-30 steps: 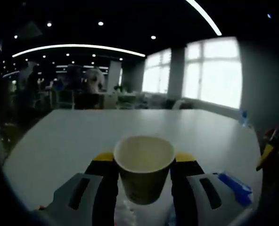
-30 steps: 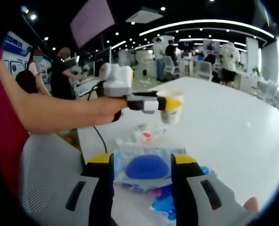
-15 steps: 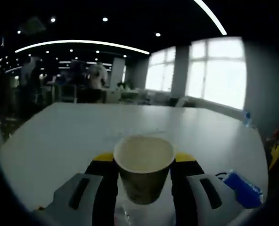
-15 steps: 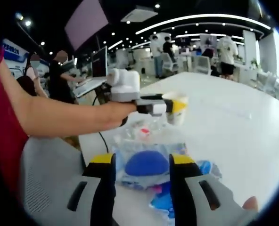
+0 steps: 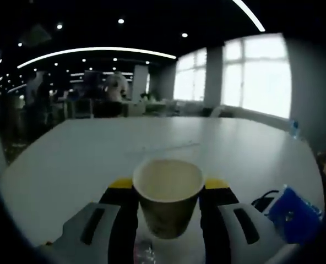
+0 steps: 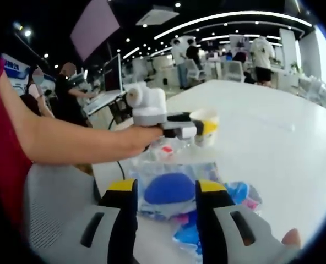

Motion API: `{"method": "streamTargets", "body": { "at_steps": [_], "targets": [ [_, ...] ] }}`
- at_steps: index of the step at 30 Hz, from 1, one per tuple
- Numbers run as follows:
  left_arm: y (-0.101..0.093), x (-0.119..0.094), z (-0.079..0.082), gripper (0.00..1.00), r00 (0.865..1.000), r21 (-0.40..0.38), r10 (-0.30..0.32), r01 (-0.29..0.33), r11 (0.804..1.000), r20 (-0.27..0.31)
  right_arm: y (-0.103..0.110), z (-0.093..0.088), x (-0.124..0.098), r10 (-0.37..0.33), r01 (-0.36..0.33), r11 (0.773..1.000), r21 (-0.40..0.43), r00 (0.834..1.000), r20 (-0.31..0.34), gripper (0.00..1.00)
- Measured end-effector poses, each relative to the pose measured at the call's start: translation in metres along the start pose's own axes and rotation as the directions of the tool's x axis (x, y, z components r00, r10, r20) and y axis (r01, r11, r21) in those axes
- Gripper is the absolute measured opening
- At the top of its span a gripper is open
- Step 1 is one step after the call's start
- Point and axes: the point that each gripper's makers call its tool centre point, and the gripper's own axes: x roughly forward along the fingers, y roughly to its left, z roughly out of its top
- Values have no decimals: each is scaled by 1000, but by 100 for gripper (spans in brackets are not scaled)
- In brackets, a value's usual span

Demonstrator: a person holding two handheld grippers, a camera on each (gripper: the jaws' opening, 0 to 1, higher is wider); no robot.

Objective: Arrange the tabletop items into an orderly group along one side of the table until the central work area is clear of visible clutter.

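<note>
Left gripper view has the paper cup (image 5: 168, 198) at lower centre, clamped between the jaws of the left gripper (image 5: 168, 190) and held above the white table (image 5: 86, 159). It looks empty and light, thin-walled, so a gentle squeeze on the sides below the rim suits it. Right gripper view shows the right gripper (image 6: 161, 190) with jaws apart around a blue round thing in a clear plastic bag (image 6: 168, 190), possibly not touching it; that bag should be soft and slippery.
</note>
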Motion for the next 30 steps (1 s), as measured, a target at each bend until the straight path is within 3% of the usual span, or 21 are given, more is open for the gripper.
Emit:
{"method": "streamTargets", "body": {
  "at_steps": [10,30],
  "targets": [
    [5,2,-7,40,999,-16,32,-32,999,-24,-3,-1,0,0,0,1000,21,1000,4,40],
    [2,3,-22,44,994,57,63,-58,997,-89,-9,1,-3,-14,13,999,39,1000,16,37]
  ]
}}
